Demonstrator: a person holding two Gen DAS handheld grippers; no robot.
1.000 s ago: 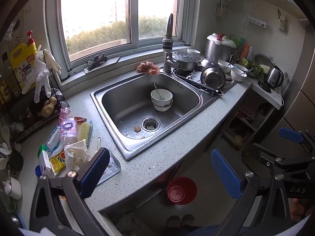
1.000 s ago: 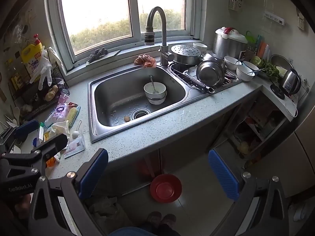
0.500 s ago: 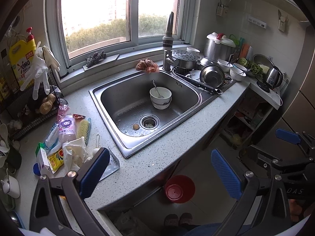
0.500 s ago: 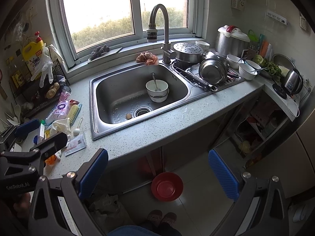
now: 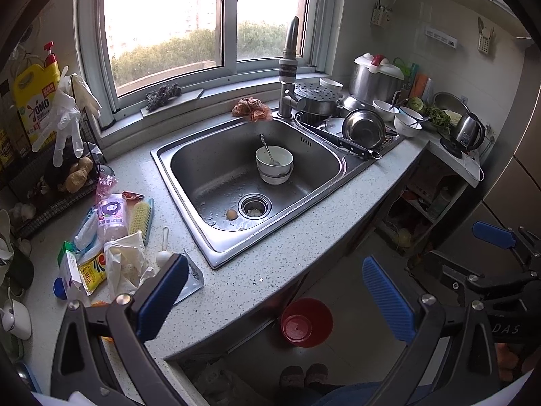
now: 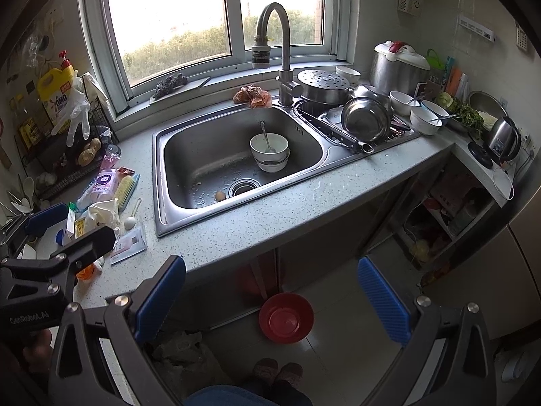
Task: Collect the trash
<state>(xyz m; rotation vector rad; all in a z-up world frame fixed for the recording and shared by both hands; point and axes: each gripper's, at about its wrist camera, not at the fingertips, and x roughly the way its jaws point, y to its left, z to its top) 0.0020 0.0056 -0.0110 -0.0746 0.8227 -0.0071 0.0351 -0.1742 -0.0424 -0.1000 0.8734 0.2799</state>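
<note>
Above the counter's front edge, the left gripper (image 5: 275, 291) hangs with its blue pads spread wide, holding and touching nothing. Beside it, the right gripper (image 6: 270, 291) gapes just as wide, equally empty, over the floor. Trash lies heaped on the counter (image 5: 277, 253) left of the sink (image 5: 209, 169): one crumpled white wrapper (image 5: 123, 260), one yellow packet (image 5: 91, 269), one small carton (image 5: 69, 270), one flat sachet (image 6: 130, 242). Two stacked bowls (image 5: 274, 164) with one spoon sit in the basin. One red basin (image 6: 285, 318) stands on the floor. Compared with a second ago, both grippers have drawn back slightly from the counter, jaws unchanged.
</note>
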